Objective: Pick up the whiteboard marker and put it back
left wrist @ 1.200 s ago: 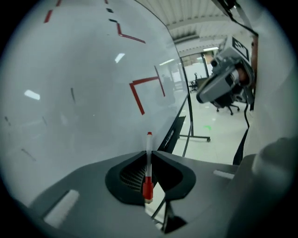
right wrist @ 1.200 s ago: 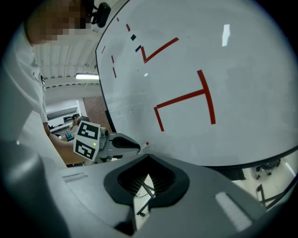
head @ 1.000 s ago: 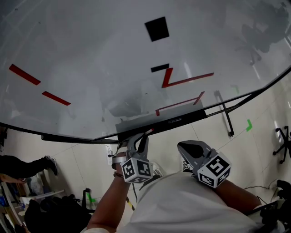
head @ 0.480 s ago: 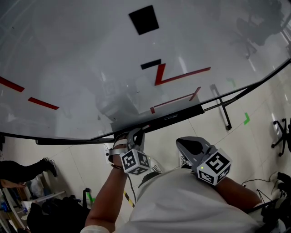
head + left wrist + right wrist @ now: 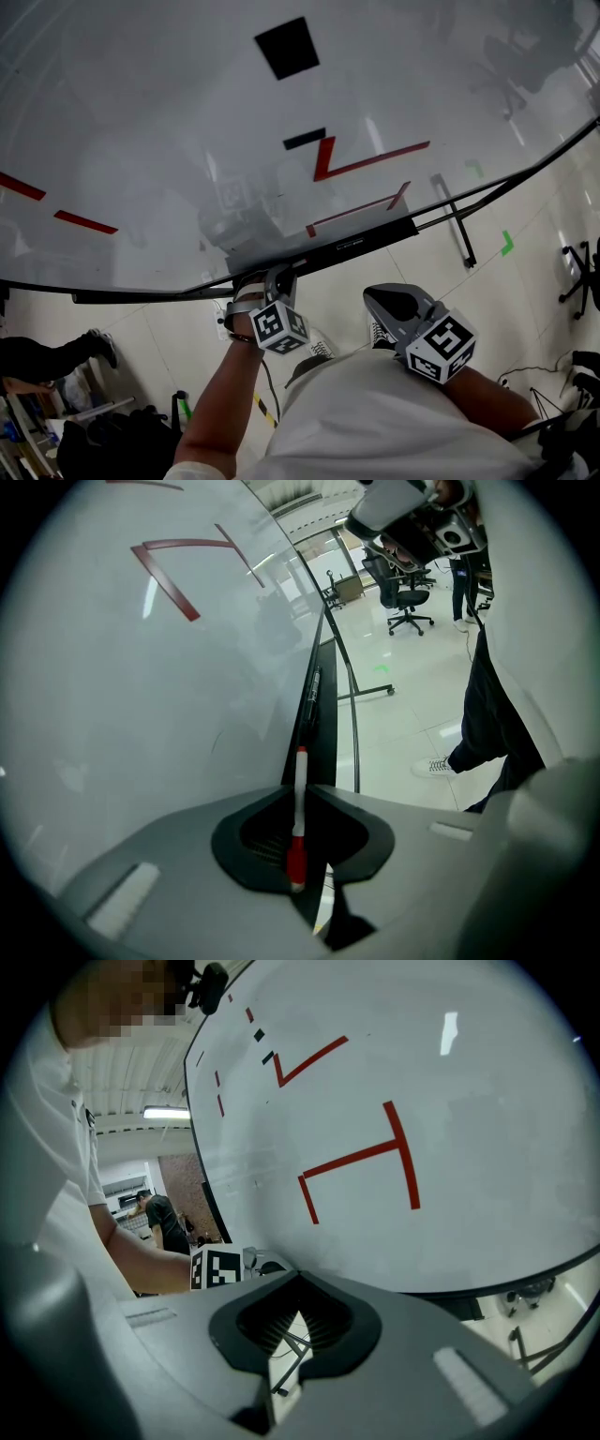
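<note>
The whiteboard marker (image 5: 299,808), white with a red end, is clamped between the jaws of my left gripper (image 5: 300,785) and points along the black tray (image 5: 315,691) under the whiteboard (image 5: 141,686). In the head view the left gripper (image 5: 276,276) sits right at the tray (image 5: 361,242), below the red marks on the board (image 5: 187,112); the marker itself is hidden there. My right gripper (image 5: 382,300) hangs lower and to the right, off the board. Seen in its own view, the right gripper (image 5: 298,1281) has its jaws together with nothing between them.
Two black rectangles (image 5: 286,47) are stuck on the board above the red strokes (image 5: 361,161). The board's stand bar (image 5: 459,225) and green floor tape (image 5: 508,246) lie to the right. Office chairs (image 5: 403,583) stand beyond. A person (image 5: 42,347) is at the lower left.
My left gripper has moved up and left with the marker, from just below the tray to right against it. The right gripper has barely moved.
</note>
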Demonstrator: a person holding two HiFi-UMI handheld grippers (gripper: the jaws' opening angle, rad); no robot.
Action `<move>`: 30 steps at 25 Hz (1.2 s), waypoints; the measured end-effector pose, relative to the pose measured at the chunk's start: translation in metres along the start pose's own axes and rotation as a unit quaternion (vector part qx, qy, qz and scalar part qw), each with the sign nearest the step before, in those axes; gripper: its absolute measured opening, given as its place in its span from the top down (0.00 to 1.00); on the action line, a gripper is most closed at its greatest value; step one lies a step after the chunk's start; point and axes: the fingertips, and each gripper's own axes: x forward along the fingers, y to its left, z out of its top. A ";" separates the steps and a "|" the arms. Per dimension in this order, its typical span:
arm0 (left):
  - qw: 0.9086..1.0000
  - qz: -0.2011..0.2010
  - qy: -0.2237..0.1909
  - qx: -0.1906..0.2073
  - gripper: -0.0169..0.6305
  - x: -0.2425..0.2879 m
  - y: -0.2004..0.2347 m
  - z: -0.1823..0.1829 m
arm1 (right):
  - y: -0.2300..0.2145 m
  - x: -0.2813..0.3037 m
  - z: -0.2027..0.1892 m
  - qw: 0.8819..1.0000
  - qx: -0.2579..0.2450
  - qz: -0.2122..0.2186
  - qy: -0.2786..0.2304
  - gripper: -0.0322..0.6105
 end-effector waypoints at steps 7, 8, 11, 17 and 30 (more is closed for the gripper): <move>1.000 -0.004 -0.001 -0.001 0.88 0.003 0.000 0.001 | -0.003 -0.003 0.000 1.000 0.003 -0.006 -0.001 0.95; 1.000 -0.005 -0.003 -0.004 0.87 0.003 0.001 0.002 | -0.004 -0.003 -0.001 1.000 0.005 -0.006 -0.001 0.95; 1.000 -0.006 -0.011 -0.014 0.82 0.000 0.002 0.006 | -0.004 -0.004 -0.001 1.000 0.004 -0.007 -0.002 0.95; 0.999 0.001 -0.021 -0.032 0.82 -0.009 0.002 0.008 | -0.002 -0.004 -0.001 1.000 0.002 -0.002 -0.002 0.95; 0.985 0.023 -0.059 -0.161 0.95 -0.052 0.008 0.022 | 0.009 0.000 0.000 1.000 -0.007 0.021 -0.002 0.95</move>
